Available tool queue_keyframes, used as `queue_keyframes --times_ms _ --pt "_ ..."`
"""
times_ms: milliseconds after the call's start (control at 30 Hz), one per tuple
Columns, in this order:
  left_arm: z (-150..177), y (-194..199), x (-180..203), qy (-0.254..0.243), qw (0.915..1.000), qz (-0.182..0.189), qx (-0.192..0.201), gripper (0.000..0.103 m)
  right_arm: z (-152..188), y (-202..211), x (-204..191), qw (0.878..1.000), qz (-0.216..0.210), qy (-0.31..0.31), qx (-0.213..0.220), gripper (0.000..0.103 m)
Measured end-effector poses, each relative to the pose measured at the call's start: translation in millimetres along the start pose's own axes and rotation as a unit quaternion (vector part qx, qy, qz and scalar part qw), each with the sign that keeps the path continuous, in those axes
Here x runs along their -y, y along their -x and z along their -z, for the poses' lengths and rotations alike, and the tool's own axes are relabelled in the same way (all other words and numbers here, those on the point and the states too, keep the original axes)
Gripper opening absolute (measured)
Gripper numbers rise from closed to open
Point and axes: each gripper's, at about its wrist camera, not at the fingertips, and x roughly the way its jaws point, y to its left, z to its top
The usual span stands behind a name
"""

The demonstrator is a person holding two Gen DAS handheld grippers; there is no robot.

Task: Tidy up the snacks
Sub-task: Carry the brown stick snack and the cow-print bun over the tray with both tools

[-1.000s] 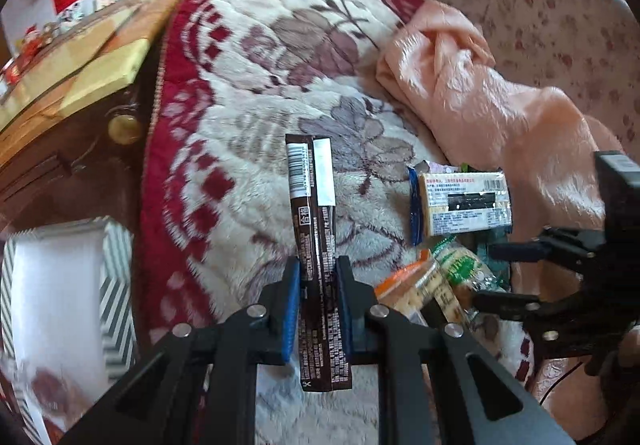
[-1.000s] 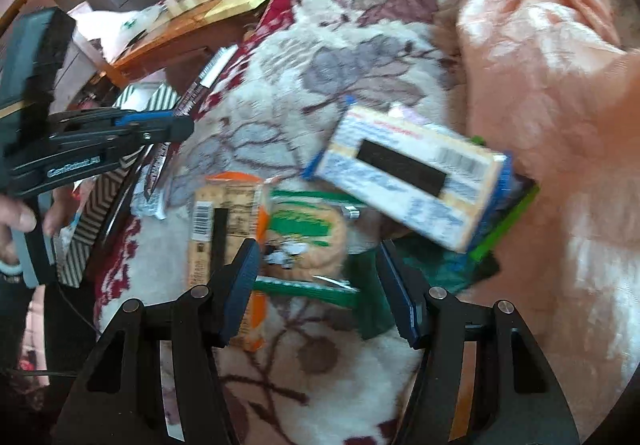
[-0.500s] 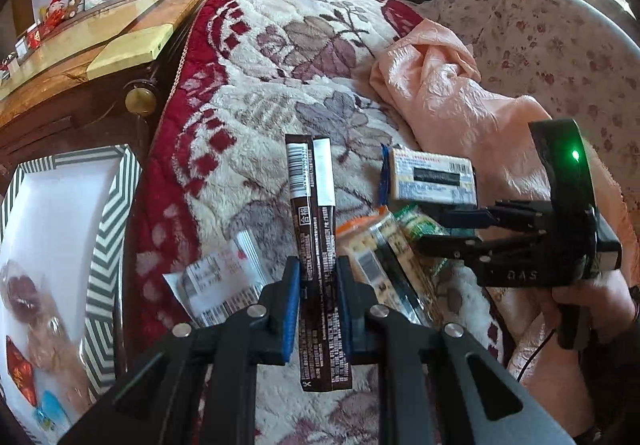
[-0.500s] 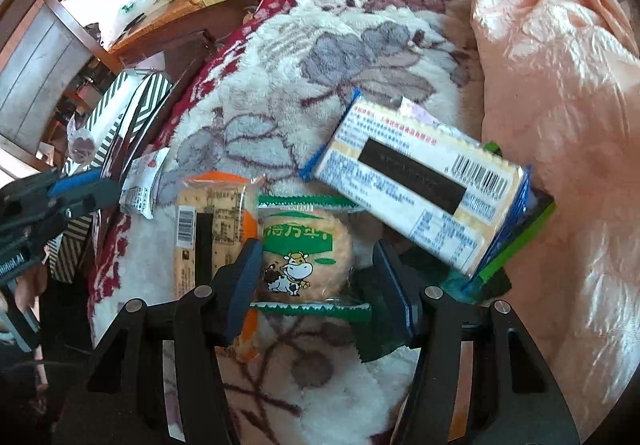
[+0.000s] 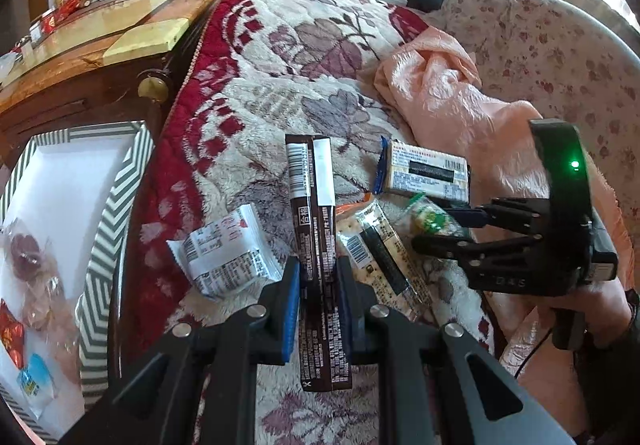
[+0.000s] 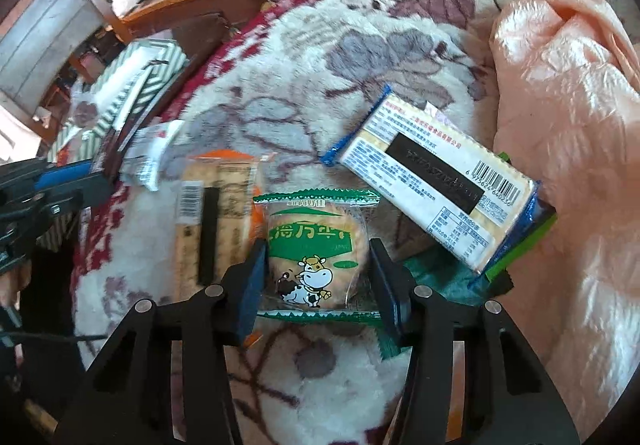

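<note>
My left gripper (image 5: 318, 285) clamps a long brown snack bar (image 5: 316, 245) above the blanket's (image 5: 320, 45) red edge. My right gripper's (image 6: 316, 277) jaws have just been closing around the green cow biscuit packet (image 6: 316, 249); I cannot tell whether the pads press it.

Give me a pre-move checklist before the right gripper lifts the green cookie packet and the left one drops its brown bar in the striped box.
1. Left gripper shut on brown bar: ok.
2. Green cookie packet between the right gripper fingers, which have just been closing: ok.
3. Pads pressing the packet firmly: cannot tell.
4. Orange cracker pack clear of the right gripper: not ok, it lies under the left finger.
5. Striped box has free room: ok.
</note>
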Motion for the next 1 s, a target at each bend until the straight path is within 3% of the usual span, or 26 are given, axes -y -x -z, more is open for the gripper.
queue_keyframes --times_ms 267,567,1000 --pt "9.2 21.8 -8.0 0.015 0.9994 -0.022 0.02 0.019 -2.5 27.7 -27.6 0.999 -0.016 0.011 0.036 0.049" --pt "23.2 47.4 -32.3 0.046 0.9951 -0.078 0.04 0.019 -7.2 17.6 -79.0 0.997 -0.044 0.045 0.036 0.049" --pt "45.5 82.8 -81.2 0.105 0.9844 -0.124 0.067 0.019 -20.2 6.3 -146.6 0.992 -0.07 0.101 0.031 0.049"
